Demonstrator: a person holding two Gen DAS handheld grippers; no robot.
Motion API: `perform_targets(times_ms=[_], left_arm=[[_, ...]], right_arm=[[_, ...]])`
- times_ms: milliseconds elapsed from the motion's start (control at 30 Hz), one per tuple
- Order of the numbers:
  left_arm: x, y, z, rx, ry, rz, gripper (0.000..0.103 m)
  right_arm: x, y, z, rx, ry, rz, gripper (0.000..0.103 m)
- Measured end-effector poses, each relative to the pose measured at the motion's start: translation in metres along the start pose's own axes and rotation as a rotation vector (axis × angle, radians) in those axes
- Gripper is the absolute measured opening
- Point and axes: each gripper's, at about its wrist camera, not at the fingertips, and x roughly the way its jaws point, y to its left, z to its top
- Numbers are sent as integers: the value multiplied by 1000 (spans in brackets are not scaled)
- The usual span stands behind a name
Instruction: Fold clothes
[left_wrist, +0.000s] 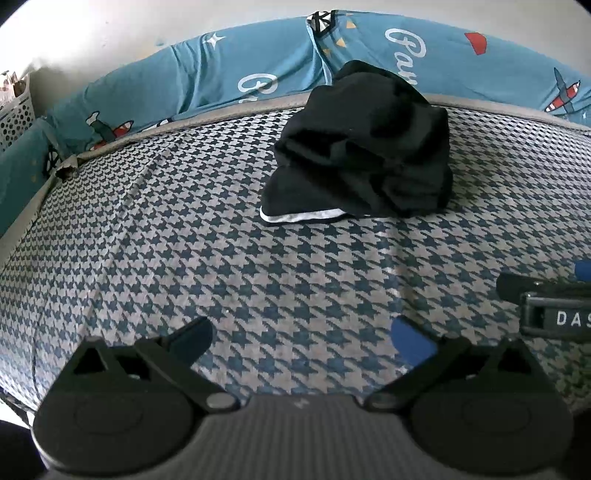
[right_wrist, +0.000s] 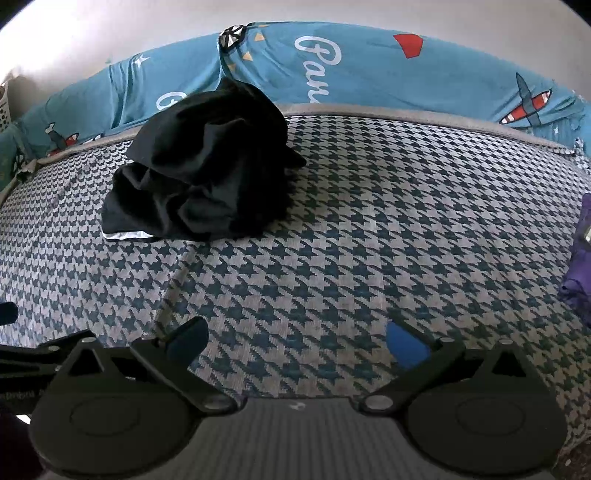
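Observation:
A crumpled black garment (left_wrist: 362, 147) with a white trim edge lies heaped on the houndstooth bed surface (left_wrist: 221, 258), well ahead of both grippers. In the right wrist view the same black garment (right_wrist: 207, 166) sits to the upper left. My left gripper (left_wrist: 303, 338) is open, its fingers wide apart over bare bedding with nothing between them. My right gripper (right_wrist: 297, 341) is also open and empty, low over the houndstooth bed surface (right_wrist: 369, 240). The right gripper's body (left_wrist: 546, 306) shows at the left wrist view's right edge.
A teal printed quilt (left_wrist: 240, 74) runs along the far edge of the bed against a white wall. A white perforated basket (left_wrist: 14, 107) stands at the far left. Purple cloth (right_wrist: 580, 258) lies at the right edge of the bed.

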Motion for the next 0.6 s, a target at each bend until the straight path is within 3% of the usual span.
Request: perform_targets(times_ms=[600], left_arm=[[0, -1, 0, -3, 3, -6, 103]], right_arm=[[1, 3, -1, -19, 11, 0, 103]])
